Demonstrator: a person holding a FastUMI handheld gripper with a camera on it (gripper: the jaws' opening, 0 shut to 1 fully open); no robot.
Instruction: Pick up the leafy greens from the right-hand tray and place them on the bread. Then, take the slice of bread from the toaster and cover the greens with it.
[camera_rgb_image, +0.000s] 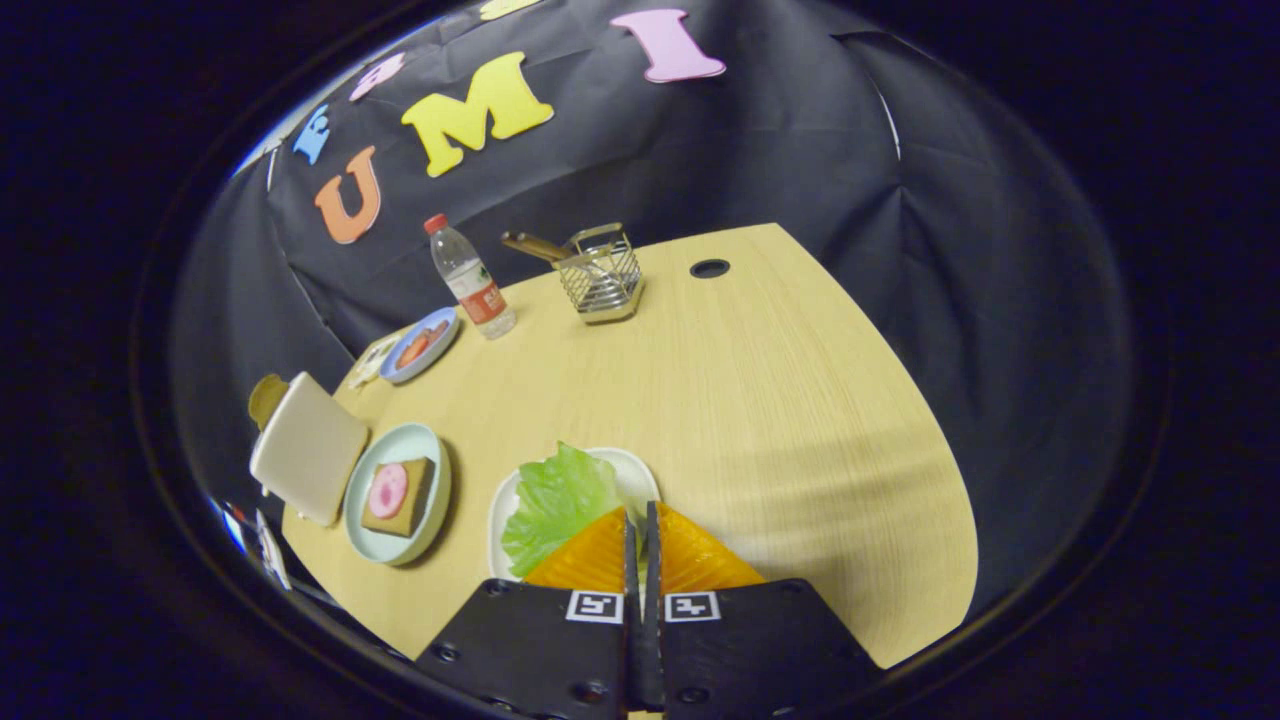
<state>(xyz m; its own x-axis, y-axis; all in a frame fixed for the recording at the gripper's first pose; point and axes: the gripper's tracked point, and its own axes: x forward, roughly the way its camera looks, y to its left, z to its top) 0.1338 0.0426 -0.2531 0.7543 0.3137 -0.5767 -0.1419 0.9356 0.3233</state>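
Note:
A green lettuce leaf (555, 505) lies over the left part of a white tray (632, 470), its top edge past the tray's rim. My gripper (638, 518) is closed down to a narrow slit over the leaf's right edge, and a pale strip of leaf shows in the gap. Left of the tray, a pale green plate (425, 450) holds a slice of bread (400, 497) topped with a pink round slice. Further left stands a white toaster (308, 462) with a brown slice of bread (266, 398) sticking out of its far end.
Along the wooden table's (760, 400) far side stand a blue plate (420, 345) with food, a water bottle (472, 280) and a wire holder (600, 275) with a wooden-handled utensil. A cable hole (709, 268) is near the far corner. The table's edge runs close on the right.

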